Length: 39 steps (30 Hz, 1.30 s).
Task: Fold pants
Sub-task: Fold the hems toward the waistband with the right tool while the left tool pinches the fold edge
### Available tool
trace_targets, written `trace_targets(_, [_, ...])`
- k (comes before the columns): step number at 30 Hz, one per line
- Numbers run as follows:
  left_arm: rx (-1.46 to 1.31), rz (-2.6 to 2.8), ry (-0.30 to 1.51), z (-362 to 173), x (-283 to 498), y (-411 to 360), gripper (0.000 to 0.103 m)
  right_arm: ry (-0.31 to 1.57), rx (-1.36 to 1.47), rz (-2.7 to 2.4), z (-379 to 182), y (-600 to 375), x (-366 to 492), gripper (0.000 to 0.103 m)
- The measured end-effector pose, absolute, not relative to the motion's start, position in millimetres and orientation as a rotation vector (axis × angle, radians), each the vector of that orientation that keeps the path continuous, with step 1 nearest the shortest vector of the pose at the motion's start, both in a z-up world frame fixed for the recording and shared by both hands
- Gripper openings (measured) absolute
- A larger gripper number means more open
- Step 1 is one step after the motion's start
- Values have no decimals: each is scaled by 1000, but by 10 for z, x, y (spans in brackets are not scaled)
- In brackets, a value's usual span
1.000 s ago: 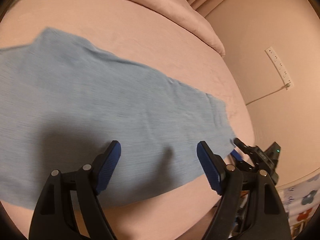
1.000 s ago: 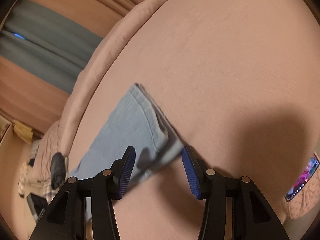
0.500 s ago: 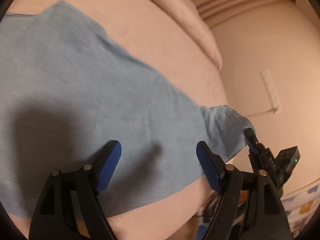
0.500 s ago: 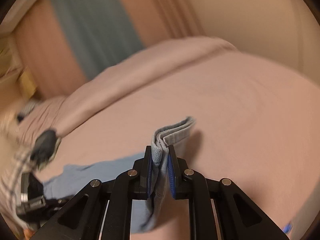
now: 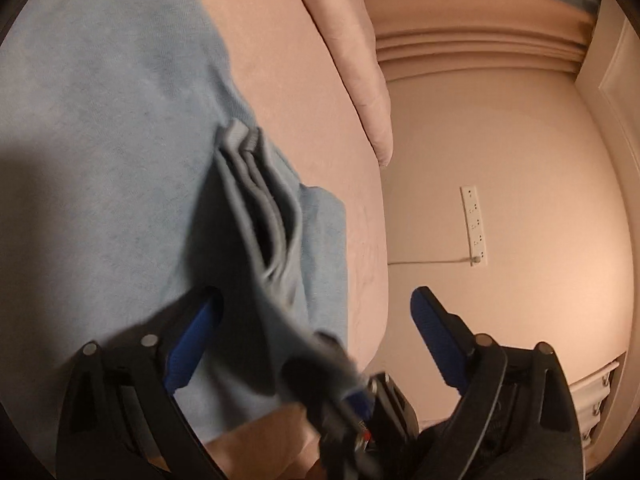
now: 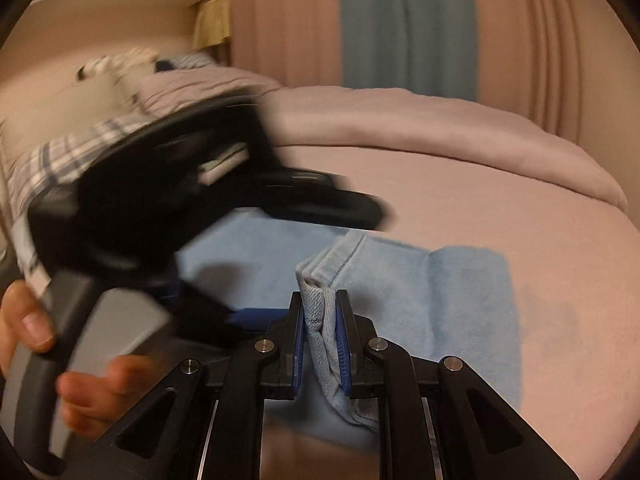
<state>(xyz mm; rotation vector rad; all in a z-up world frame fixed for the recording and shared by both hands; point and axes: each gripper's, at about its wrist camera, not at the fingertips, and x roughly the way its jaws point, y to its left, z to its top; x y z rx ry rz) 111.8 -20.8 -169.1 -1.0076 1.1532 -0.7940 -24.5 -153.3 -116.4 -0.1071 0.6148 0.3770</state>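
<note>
My left gripper [image 5: 316,332] hangs over the light blue pants [image 5: 100,152] spread on the pink bed [image 5: 304,92], its jaws opening wide and pressing nothing. My right gripper [image 6: 320,340] is clamped narrow on the pants' hem, lifted over the leg.

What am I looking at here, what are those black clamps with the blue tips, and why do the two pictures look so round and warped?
No robot: a person holds a hand-held claw in each hand, and each carries a wide-angle camera looking along its fingers. In the right claw's picture, the right claw is shut on the hem of the light blue fabric pants, lifting that end over the rest. The pants lie on a pink-sheeted bed. The blurred black shape is the left claw's body, with the person's hand gripping its handle. In the left claw's picture, the left claw is opening, pressing on nothing, with the lifted hem in front.
</note>
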Motion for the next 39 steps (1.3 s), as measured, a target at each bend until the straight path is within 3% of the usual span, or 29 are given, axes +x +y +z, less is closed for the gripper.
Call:
trace_targets(2, [-979, -780, 1134, -1641, 1189, -194, 57, 609, -119, 390, -1127, -1516, -272, 16])
trace_targets(3, [-952, -769, 1141, -1629, 1215, -182, 23, 606, -120, 396, -1102, -1512, -266, 16])
trace_targets(4, [-918, -743, 1142, -1614, 1239, -158, 11, 603, -121, 397, -1081, -1519, -238, 16])
trace_targets(11, [-843, -646, 996, -1407, 1252, 160, 9, 554, -163, 454, -998, -1229, -231, 16])
trace_targets(20, [-754, -509, 1053, -1669, 1413, 335, 12, 614, -232, 527, -1246, -880, -161, 16])
trace_targets(22, [-721, -452, 1082, -1755, 1456, 342, 19, 676, -222, 550, -1336, -861, -93, 22])
trace_targets(24, [-752, -443, 1074, -1777, 1425, 457, 24, 760, -165, 589, -1422, -926, -57, 37])
trace_targets(25, [-734, -418, 1054, -1727, 1398, 506, 31, 774, -145, 604, -1420, -981, -75, 38])
trace_targets(27, [-695, -385, 1020, -1606, 1335, 589, 38, 766, -111, 646, -1347, -1138, -154, 38])
trace_targets(33, [-518, -406, 929, -1259, 1085, 565, 39, 701, 156, 656, -900, -1979, -51, 38])
trace_targets(37, [-375, -518, 946, -1224, 954, 147, 39, 754, 154, 431, -892, -2389, 419, 38])
trace_targets(39, [-284, -551, 967, -1296, 955, -105, 39, 792, 167, 392, -968, -2508, 680, 25])
